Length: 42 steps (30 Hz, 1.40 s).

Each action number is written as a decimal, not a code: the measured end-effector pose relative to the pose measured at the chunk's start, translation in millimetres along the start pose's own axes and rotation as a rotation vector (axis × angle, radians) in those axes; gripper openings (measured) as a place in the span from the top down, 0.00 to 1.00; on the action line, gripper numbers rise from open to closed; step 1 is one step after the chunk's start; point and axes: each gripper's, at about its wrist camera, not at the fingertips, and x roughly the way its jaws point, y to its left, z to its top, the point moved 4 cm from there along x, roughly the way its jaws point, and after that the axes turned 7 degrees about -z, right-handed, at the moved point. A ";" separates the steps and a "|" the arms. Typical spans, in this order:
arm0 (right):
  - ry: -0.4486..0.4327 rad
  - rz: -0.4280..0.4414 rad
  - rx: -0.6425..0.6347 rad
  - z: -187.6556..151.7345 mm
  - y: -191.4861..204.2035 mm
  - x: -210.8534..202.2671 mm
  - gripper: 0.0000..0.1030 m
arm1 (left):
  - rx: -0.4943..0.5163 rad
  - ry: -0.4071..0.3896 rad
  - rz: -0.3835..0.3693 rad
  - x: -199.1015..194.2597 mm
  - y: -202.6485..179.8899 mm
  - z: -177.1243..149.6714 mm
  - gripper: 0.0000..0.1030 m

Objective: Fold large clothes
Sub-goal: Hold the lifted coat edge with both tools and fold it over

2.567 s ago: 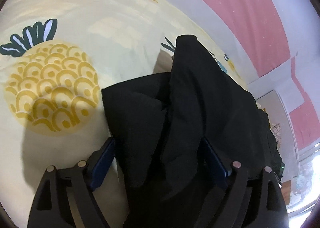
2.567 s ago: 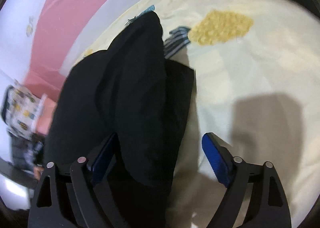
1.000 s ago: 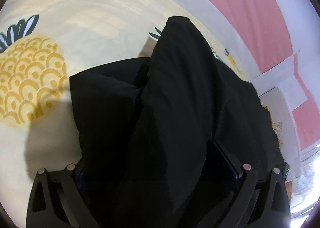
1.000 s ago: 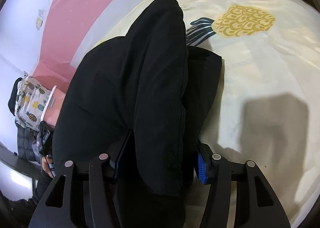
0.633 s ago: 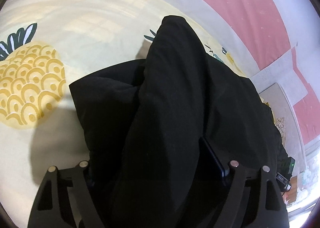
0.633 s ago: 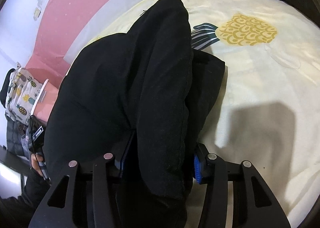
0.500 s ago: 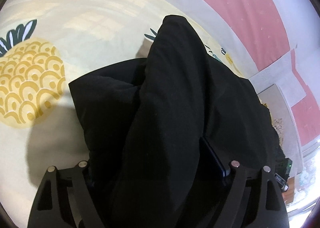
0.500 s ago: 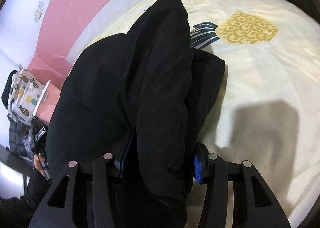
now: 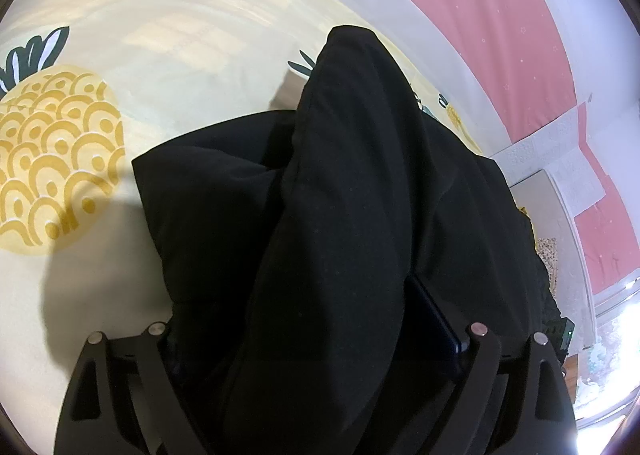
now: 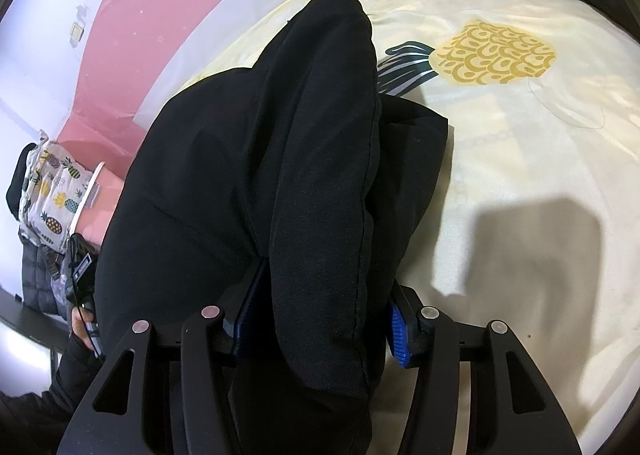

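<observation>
Two tools (image 9: pixel 316 331) (image 10: pixel 320 315) clamp black garment (image 9: pixel 352 183), ridge running away.

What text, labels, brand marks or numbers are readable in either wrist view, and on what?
None readable in either view.
Black garment: no tag, logo or print shows.
Bedsheet: pineapple pictures only, no lettering.
Small plate on the pink wall: too small to tell if it carries any mark.
Dark device by the window: a green light shows, any label too small to read.
Both grippers, left and right: no markings visible.
</observation>
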 end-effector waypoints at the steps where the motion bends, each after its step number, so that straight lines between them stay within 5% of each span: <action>1: -0.001 -0.002 -0.001 0.2 0.1 -0.2 0.48 | 0.001 0.000 0.002 -0.1 -0.3 0.0 0.11; 32: -0.002 -0.014 -0.008 0.9 3.3 2.2 0.49 | 0.020 -0.002 0.042 -0.1 -1.8 2.3 0.12; 37: -0.005 -0.047 -0.031 1.4 12.1 0.9 0.57 | 0.059 -0.010 0.072 -4.0 -7.3 2.6 0.25; 42: -0.024 -0.085 -0.031 4.8 21.8 -7.0 0.68 | 0.070 -0.031 0.080 -18.6 -18.6 4.6 0.56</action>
